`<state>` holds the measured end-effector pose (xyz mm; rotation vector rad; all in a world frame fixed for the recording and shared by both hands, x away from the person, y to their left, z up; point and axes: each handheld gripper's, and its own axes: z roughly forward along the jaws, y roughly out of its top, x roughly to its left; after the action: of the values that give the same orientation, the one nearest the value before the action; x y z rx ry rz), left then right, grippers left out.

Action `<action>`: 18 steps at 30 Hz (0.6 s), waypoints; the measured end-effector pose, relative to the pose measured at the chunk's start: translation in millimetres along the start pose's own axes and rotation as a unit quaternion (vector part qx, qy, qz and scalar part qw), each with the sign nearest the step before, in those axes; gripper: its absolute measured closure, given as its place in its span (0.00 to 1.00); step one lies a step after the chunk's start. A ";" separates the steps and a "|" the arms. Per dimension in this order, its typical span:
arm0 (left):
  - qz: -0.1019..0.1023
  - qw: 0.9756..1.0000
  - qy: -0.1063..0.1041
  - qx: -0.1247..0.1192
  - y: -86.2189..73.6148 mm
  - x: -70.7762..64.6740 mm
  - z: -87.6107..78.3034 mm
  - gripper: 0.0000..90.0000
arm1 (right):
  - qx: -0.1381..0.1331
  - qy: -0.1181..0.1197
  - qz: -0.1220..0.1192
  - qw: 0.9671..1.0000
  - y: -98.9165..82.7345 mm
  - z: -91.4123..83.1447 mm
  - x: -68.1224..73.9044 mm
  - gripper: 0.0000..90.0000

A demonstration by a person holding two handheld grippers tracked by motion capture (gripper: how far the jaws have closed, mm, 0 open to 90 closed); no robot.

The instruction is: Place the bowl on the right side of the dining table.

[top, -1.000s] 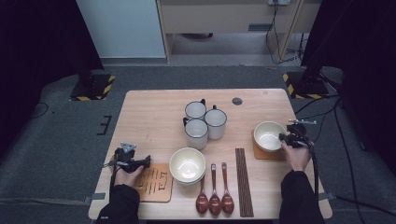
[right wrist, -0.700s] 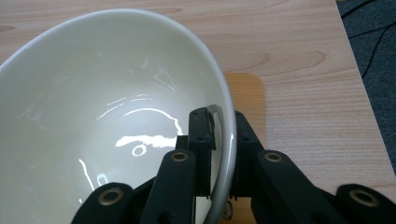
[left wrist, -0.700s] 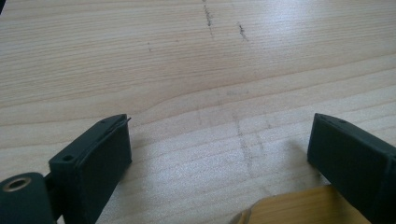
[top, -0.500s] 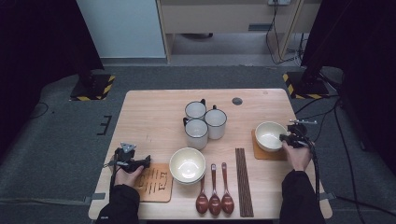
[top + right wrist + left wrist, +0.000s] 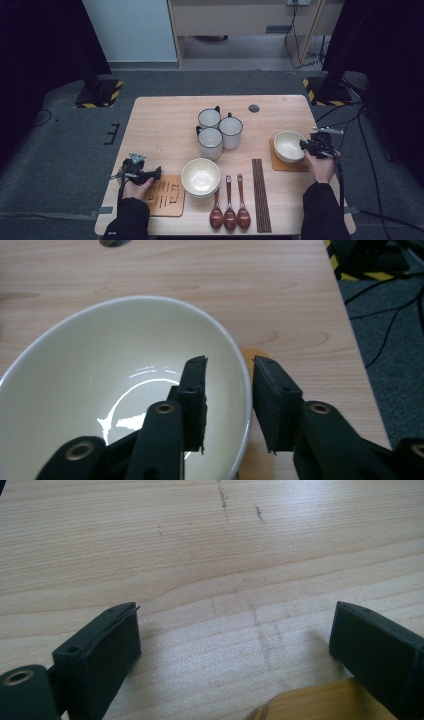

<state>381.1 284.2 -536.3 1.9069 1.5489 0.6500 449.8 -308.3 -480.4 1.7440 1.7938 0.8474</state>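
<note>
Apparently a place setting is partly laid; the bowl (image 5: 115, 390) sits on its coaster (image 5: 282, 162) right of the mugs (image 5: 219, 131), the right gripper (image 5: 230, 390) straddling its rim with fingers slightly parted, unclamped; the left gripper (image 5: 240, 650), fingers wide apart, holds nothing above the surface (image 5: 210, 555); the stacked bowls (image 5: 200, 176) remain undistributed.

We find almost nothing readable. The square wooden coaster (image 5: 165, 195) at the near left of the table carries dark engraved marks, perhaps characters or a pattern, but at this size we cannot read them. The black-and-yellow hazard stripes (image 5: 116, 94) on the dark stand bases on the floor are warning markings without words. We see no labels, brands or numbers on the crockery, spoons, chopsticks or anything else.
</note>
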 end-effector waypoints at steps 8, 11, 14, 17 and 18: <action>-0.002 1.000 0.003 -0.001 0.1 -0.4 0.4 0.05 | -0.037 0.010 -0.005 0.999 1.9 -17.0 4.2 0.57; -0.002 1.000 0.004 0.000 0.2 -0.5 0.4 0.05 | -0.047 0.007 -0.016 0.999 2.0 -21.7 7.1 0.54; -0.002 1.000 0.004 0.000 0.2 -0.5 0.5 0.05 | -0.057 0.005 -0.031 0.998 2.6 -27.7 10.7 0.50; -0.001 1.000 0.003 0.001 0.4 -0.7 0.8 0.04 | -0.068 0.008 -0.043 0.997 2.3 -34.8 13.4 0.46; -0.001 1.000 0.003 0.001 0.4 -0.8 0.9 0.04 | -0.070 0.008 -0.046 0.996 2.1 -36.5 13.7 0.45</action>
<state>381.9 283.2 -536.6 1.9072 1.5556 0.6552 424.0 -298.0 -452.9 1.5581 1.7656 0.9284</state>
